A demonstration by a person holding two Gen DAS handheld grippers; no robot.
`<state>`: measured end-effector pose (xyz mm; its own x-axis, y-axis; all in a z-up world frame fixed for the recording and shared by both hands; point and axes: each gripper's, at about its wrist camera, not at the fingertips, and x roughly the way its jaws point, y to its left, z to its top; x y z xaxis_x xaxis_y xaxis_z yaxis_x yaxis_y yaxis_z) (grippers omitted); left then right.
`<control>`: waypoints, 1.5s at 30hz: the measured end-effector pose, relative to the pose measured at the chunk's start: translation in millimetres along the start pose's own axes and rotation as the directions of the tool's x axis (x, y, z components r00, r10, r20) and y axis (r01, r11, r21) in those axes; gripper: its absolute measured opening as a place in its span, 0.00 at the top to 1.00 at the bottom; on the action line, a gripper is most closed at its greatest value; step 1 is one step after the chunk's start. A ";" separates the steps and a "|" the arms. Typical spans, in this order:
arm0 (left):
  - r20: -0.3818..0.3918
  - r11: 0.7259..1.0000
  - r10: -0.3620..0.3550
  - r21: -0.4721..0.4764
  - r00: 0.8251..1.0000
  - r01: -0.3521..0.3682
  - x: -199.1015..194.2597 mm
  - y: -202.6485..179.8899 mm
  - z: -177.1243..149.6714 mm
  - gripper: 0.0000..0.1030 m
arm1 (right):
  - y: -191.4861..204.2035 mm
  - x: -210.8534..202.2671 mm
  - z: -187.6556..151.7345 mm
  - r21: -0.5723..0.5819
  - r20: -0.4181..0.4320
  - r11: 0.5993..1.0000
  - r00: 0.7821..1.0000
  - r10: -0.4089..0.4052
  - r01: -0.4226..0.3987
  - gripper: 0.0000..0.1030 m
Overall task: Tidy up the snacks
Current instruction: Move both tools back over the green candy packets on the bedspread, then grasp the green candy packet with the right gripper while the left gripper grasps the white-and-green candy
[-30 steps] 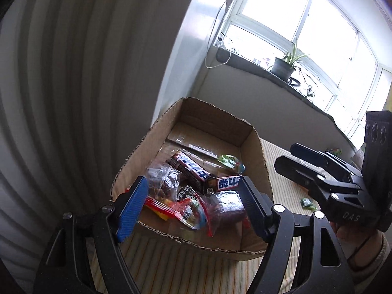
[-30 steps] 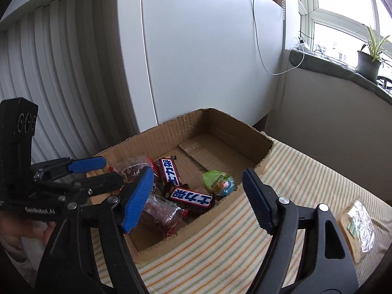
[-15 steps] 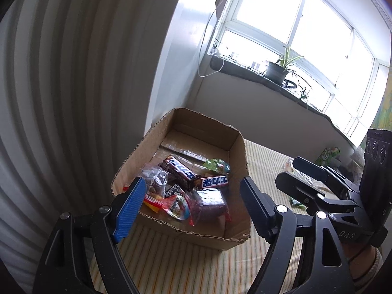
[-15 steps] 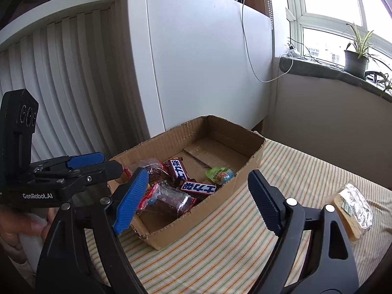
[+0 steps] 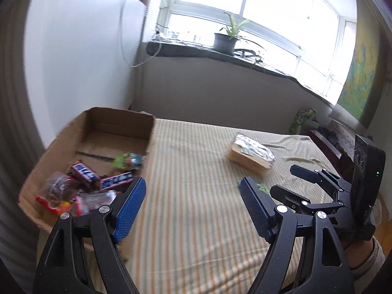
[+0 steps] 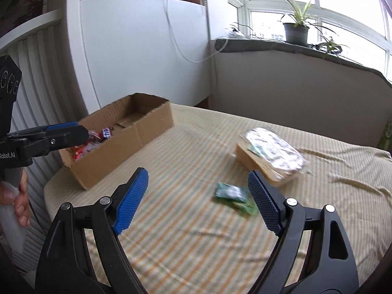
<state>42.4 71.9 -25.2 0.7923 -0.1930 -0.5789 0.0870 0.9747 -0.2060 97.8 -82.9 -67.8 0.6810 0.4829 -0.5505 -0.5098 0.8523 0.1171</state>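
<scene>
We hold our left gripper above the striped cloth, with its jaws wide apart and nothing between them. Our right gripper is also above the cloth, and its jaws are wide apart and hold nothing. To the left stands the cardboard box at the edge of the cloth, near the white wall. Inside the box, at the end nearer to us, we see the snacks: two chocolate bars with blue letters, a green packet beside them, and some clear bags with red edges that lie in a heap. The far end of the box shows only its bottom. On the cloth, well apart from the box, lies a wrapped sandwich pack, shiny on top. A small green snack packet lies on the cloth just beside the right finger of the right gripper; it is blurred, so we cannot read it. A potted plant stands on the window sill behind.
</scene>
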 end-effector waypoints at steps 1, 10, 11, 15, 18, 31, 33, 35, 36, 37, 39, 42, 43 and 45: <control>-0.005 0.999 -0.025 0.021 1.000 0.025 6.0 -9.8 1.1 0.23 | -13.9 -4.0 -4.9 0.009 -0.012 1.000 1.000 -0.024 0.024 0.16; -0.088 0.986 -0.110 0.117 0.990 0.120 59.1 -50.1 7.5 0.23 | -73.8 -18.4 -25.7 -0.047 -0.102 0.997 0.992 -0.070 0.065 0.16; -0.109 0.987 -0.094 0.117 0.990 0.107 67.1 -49.0 8.5 0.23 | -73.0 -15.0 -25.4 -0.077 -0.115 0.996 0.991 -0.062 0.054 0.16; -0.174 0.986 -0.082 0.133 0.981 0.106 92.9 -49.0 9.1 0.22 | -76.1 9.2 -21.5 -0.144 -0.197 0.989 0.980 0.002 -0.031 0.16; -0.211 0.976 -0.106 0.167 0.972 0.143 107.1 -53.2 4.1 0.22 | -76.2 29.3 -19.4 -0.175 -0.265 0.977 0.962 0.070 -0.119 0.16; -0.302 0.958 -0.221 0.111 0.927 0.265 146.8 -46.7 -5.4 0.24 | -55.6 85.9 -9.8 -0.272 -0.396 0.916 0.902 0.174 -0.296 0.52; -0.301 0.953 -0.241 0.109 0.923 0.284 147.7 -48.1 -4.8 0.25 | -53.1 86.0 -9.5 -0.283 -0.402 0.910 0.899 0.175 -0.303 0.63; -0.303 0.944 -0.257 0.125 0.918 0.305 147.8 -53.7 -5.2 0.25 | -51.2 84.7 -10.2 -0.291 -0.407 0.905 0.896 0.176 -0.310 0.71; -0.309 0.938 -0.263 0.138 0.914 0.317 147.7 -57.1 -7.0 0.25 | -50.6 83.0 -10.9 -0.296 -0.407 0.904 0.897 0.172 -0.308 0.73; -0.315 0.932 -0.270 0.152 0.910 0.329 147.9 -61.2 -8.2 0.25 | -48.7 80.9 -12.4 -0.303 -0.408 0.903 0.898 0.166 -0.304 0.76; -0.321 0.925 -0.275 0.169 0.906 0.341 149.5 -65.9 -8.8 0.25 | -46.8 76.1 -15.6 -0.318 -0.404 0.901 0.902 0.153 -0.295 0.76; -0.339 0.915 -0.281 0.189 0.898 0.357 151.3 -71.3 -10.0 0.30 | -47.6 67.2 -19.7 -0.312 -0.395 0.906 0.906 0.149 -0.285 0.77; -0.343 0.909 -0.284 0.200 0.896 0.365 150.7 -74.2 -10.9 0.33 | -48.4 63.6 -21.4 -0.308 -0.396 0.907 0.906 0.151 -0.286 0.77; -0.353 0.897 -0.291 0.223 0.889 0.382 150.4 -80.7 -11.8 0.44 | -51.1 53.9 -26.4 -0.301 -0.394 0.910 0.907 0.152 -0.283 0.77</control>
<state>147.4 -37.1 -104.9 0.4656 -0.4952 -0.7335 0.5157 0.8254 -0.2299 146.7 -105.7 -125.3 0.3329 0.4878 -0.8070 -0.8155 0.5786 0.0133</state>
